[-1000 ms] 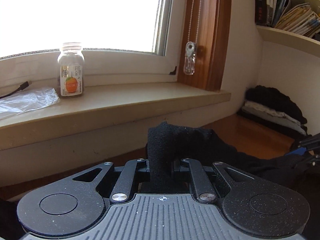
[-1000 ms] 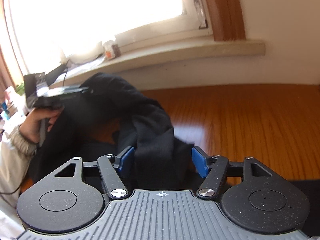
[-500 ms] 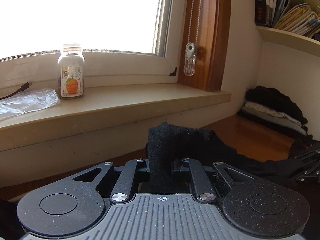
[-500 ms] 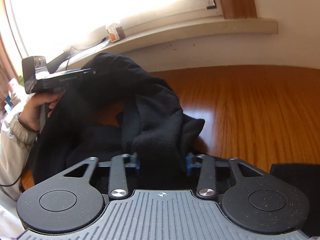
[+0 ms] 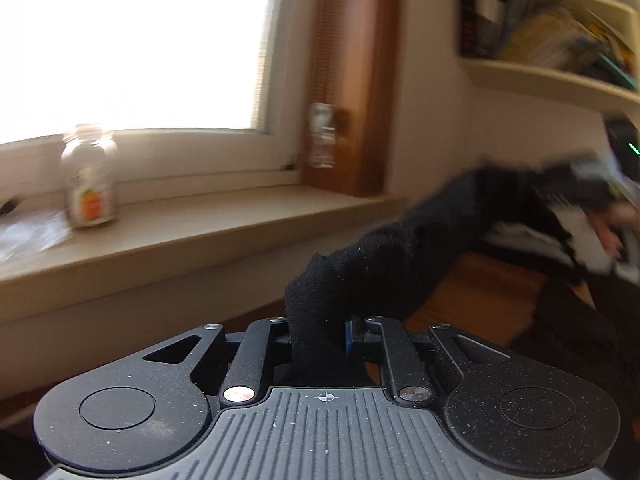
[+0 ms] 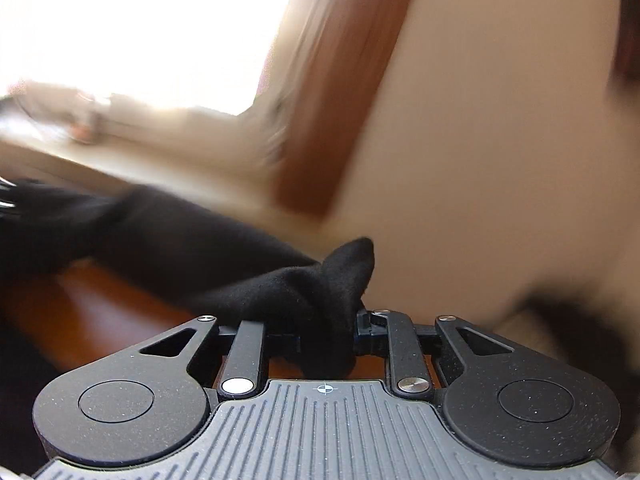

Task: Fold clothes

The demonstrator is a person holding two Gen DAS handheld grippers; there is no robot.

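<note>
A black garment [image 5: 400, 256] hangs stretched between my two grippers above the wooden floor. In the left wrist view my left gripper [image 5: 320, 332] has a bunched corner of it between its jaws, which are opening slightly; the blue pad [image 5: 349, 334] still touches the cloth. From there the garment runs up to the right, toward a hand [image 5: 612, 236] holding the other gripper, which is blurred. In the right wrist view my right gripper [image 6: 326, 332] is closing on another bunched end of the black garment [image 6: 200, 240], and the cloth fills the gap.
A windowsill [image 5: 200, 232] carries a small bottle with an orange label [image 5: 90, 184] and a clear plastic bag [image 5: 28, 232]. A shelf of books [image 5: 540, 40] is up on the right. Wooden floor [image 5: 480, 296] lies below, with blurred clothes at the right edge.
My right gripper has closed on the garment, risen and rolled, so its view is now tilted and blurred. The garment has been pulled up off the floor and taut. The left gripper has shifted slightly.
</note>
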